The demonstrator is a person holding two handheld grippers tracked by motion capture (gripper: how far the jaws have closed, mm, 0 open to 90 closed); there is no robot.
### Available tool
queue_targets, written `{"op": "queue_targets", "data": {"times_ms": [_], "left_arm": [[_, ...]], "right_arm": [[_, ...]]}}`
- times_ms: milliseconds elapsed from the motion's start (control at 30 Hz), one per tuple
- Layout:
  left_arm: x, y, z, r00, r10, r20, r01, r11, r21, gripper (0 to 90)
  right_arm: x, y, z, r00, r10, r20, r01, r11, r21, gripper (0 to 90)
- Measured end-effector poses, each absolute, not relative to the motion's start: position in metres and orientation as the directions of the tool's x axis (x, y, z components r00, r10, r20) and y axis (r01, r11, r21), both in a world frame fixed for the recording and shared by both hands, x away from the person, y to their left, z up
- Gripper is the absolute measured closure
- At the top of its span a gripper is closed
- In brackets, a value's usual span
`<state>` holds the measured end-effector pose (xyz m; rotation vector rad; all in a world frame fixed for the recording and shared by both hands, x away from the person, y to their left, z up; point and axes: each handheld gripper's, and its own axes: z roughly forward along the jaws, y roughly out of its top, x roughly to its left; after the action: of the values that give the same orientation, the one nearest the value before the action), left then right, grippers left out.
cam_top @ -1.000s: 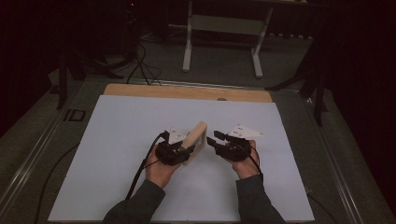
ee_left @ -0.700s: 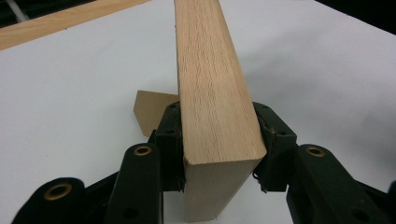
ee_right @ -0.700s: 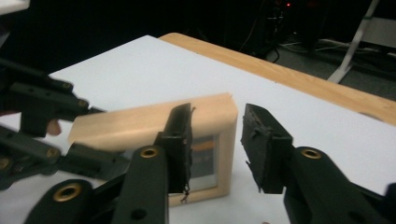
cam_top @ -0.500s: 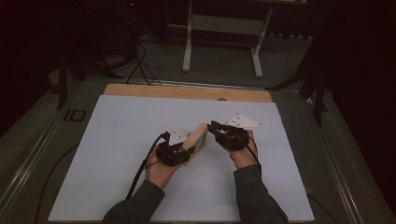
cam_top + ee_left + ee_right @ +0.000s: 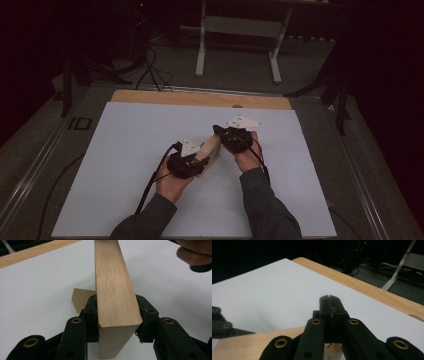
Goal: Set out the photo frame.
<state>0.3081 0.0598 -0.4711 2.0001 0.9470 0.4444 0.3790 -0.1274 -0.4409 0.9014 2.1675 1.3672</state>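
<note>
A: Start at the left. What's hard to see there?

B: The left hand (image 5: 172, 182) covers much of the left gripper (image 5: 192, 161) from above. In the left gripper view its jaws pinch the near end of a wooden block (image 5: 113, 290), one pad on each side face. The block's bottom is cut off at the lower edge, and its far end runs out of the top.

A: What is the block like?

B: Pale wood, fine straight grain, smooth faces, square edges, long and flat-sided. Behind the left jaw a small tan piece (image 5: 81, 298) peeks out; I can't tell what it is.

A: Where does the block sit?

B: Near the middle of the white sheet (image 5: 125, 150) that covers the table (image 5: 200, 98), toward the near side, between the two grippers, slanting up to the far right.

A: And the right side?

B: The right gripper (image 5: 220, 132) is at the block's far end. Its jaws have just been closing and now stand pressed together, nothing between them. Its own view shows the block's top face (image 5: 262, 340) just below the jaws, blurred. Whether the tips touch the wood, I can't tell. The right hand (image 5: 247, 152) hides the body.
</note>
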Motion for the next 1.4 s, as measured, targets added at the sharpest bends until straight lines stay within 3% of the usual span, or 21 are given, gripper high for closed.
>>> {"op": "queue_targets", "data": {"times_ms": [1400], "left_arm": [[0.310, 0.067, -0.472, 0.618, 0.786, -0.021, 0.467, -0.345, 0.814, 55.9]], "right_arm": [[0.386, -0.123, -0.447, -0.686, 0.726, -0.047, 0.345, 0.382, 0.857, 90.0]]}}
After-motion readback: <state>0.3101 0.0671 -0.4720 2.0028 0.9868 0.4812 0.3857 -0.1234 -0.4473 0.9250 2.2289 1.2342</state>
